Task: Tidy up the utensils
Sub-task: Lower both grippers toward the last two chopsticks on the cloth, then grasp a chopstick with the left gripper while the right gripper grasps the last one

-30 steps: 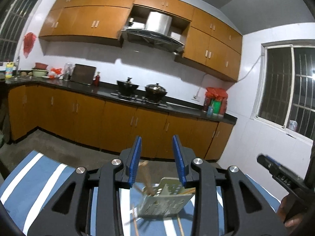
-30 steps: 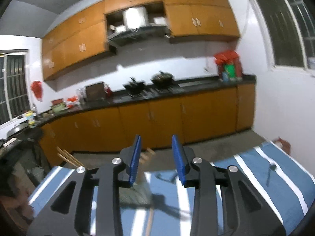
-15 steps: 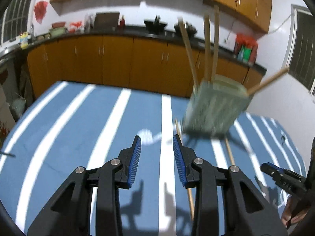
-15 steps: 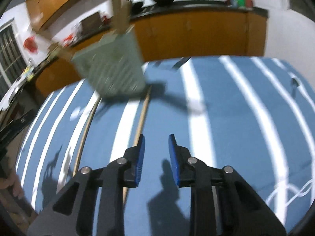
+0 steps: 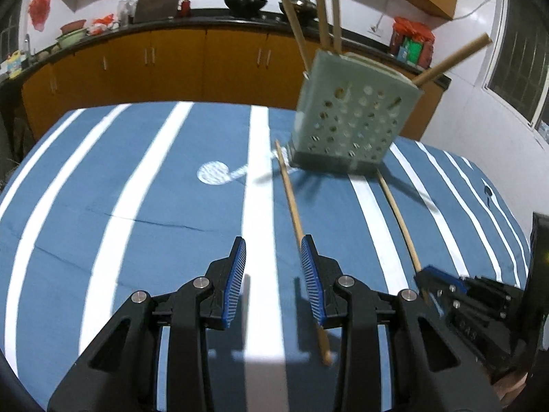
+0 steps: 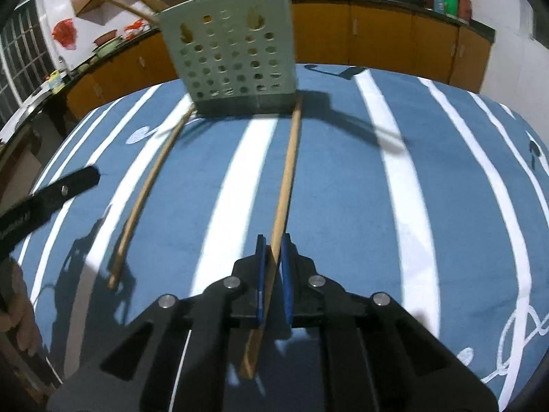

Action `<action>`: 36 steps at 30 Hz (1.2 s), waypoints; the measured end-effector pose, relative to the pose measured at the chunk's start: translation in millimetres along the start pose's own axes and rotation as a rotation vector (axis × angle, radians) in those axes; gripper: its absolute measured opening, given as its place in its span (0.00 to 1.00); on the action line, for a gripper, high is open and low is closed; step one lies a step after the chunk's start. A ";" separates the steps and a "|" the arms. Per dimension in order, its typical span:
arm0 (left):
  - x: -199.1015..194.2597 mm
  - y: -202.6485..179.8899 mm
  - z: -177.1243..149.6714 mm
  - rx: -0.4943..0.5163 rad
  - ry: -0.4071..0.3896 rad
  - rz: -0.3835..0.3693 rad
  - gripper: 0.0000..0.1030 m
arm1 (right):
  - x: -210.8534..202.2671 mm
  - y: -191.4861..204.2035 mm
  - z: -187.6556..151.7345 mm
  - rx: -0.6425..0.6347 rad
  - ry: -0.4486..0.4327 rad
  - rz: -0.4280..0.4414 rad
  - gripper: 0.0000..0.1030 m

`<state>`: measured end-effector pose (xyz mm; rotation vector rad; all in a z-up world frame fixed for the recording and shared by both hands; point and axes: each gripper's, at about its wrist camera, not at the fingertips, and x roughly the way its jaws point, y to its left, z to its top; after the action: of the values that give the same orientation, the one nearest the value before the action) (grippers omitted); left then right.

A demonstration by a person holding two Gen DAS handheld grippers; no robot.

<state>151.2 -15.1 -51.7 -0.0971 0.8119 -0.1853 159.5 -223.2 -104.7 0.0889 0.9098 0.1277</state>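
Right wrist view: 1 thin, stiff, light wooden chopstick [image 6: 286,185] is pinched near its end by the right gripper [image 6: 272,267]; left gripper [image 5: 272,276] is held spread, empty.

Left tool [image 5: 272,276] — matte black frame, cut-out triangular links, silver round-head pivot screws, blue ribbed pads [image 5: 236,279]. Right tool [image 6: 273,267] — identical build; white lettering on the arm at nine o'clock.
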 end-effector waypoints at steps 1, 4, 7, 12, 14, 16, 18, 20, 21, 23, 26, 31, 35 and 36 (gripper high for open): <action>1.9 -2.2 -1.3 0.004 0.007 -0.005 0.34 | -0.6 -4.2 0.3 0.012 -0.003 -0.013 0.08; 8.3 -9.7 -6.0 0.019 0.032 -0.019 0.34 | -1.8 -26.9 2.9 0.084 -0.011 -0.054 0.08; 16.5 -17.6 -10.9 0.032 0.058 -0.027 0.34 | -3.7 -41.6 3.3 0.119 -0.014 -0.073 0.08; 27.9 -25.0 -13.8 0.045 0.091 -0.014 0.33 | -4.7 -55.0 2.5 0.140 -0.019 -0.090 0.08; 34.4 -26.2 -14.7 0.047 0.106 0.008 0.29 | -4.4 -55.9 1.8 0.140 -0.020 -0.089 0.08; 36.8 -26.8 -14.2 0.054 0.098 0.039 0.22 | -4.7 -54.0 1.5 0.133 -0.022 -0.091 0.08; 38.4 -25.2 -12.5 0.052 0.097 0.050 0.14 | -4.1 -51.6 1.8 0.124 -0.022 -0.088 0.08; 40.0 -18.7 -9.5 0.037 0.099 0.055 0.07 | -3.8 -49.6 2.3 0.117 -0.022 -0.084 0.08; 40.4 -14.5 -7.8 0.033 0.099 0.060 0.07 | -3.2 -48.5 2.9 0.114 -0.022 -0.082 0.08; 40.5 -6.3 -5.1 0.025 0.096 0.078 0.07 | -2.5 -46.3 3.6 0.106 -0.022 -0.081 0.08; 40.6 12.7 -0.4 -0.006 0.091 0.102 0.07 | -0.4 -42.8 5.9 0.094 -0.022 -0.079 0.08; 40.3 33.8 3.8 -0.028 0.085 0.116 0.07 | 5.3 -37.2 14.8 0.060 -0.030 -0.107 0.08; 41.6 35.1 3.5 -0.004 0.071 0.128 0.08 | 12.7 -41.9 26.1 0.060 -0.036 -0.150 0.08; 41.3 33.3 3.2 0.003 0.070 0.133 0.08 | 14.7 -43.5 27.8 0.061 -0.034 -0.157 0.08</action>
<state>185.5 9.2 -84.1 -0.0337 0.8843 -0.0641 193.6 -264.7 -104.8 0.0756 0.8833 -0.0475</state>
